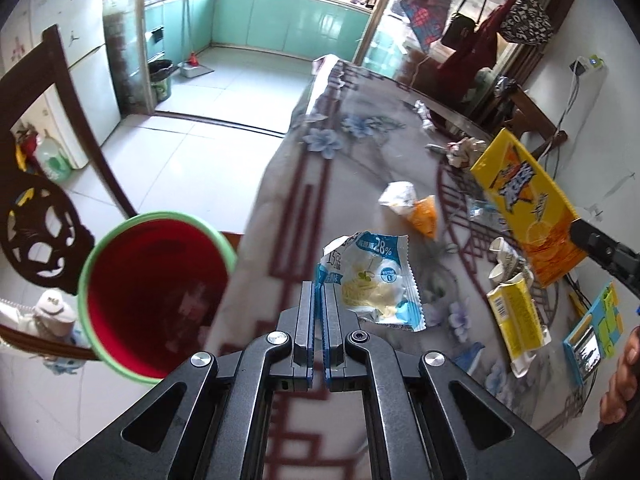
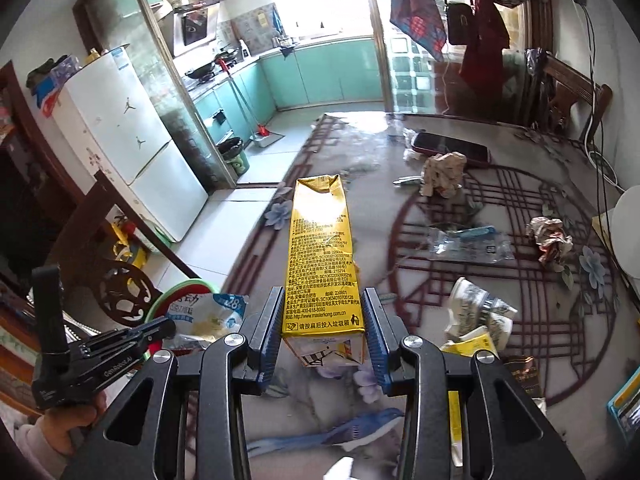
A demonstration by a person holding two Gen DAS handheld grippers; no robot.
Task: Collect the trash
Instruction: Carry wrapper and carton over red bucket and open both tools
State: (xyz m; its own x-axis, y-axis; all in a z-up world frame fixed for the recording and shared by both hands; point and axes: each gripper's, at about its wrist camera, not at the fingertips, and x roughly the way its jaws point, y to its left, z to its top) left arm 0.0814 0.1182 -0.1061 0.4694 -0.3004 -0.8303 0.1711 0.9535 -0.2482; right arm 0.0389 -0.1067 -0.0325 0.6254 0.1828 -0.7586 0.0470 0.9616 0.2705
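Left hand-held gripper (image 1: 319, 300) clamped on wrapper (image 1: 372, 280) edge: light, crinkly, slippery. Right hand-held gripper (image 2: 323, 330) clamped across carton (image 2: 322, 256) base: light, crushable. Bin (image 1: 156, 292) beside desk (image 1: 280, 184) edge.

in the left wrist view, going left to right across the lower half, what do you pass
red bin with green rim → blue and white snack wrapper held in the left gripper → small yellow carton lying flat → blue and green booklet → a hand at the right edge
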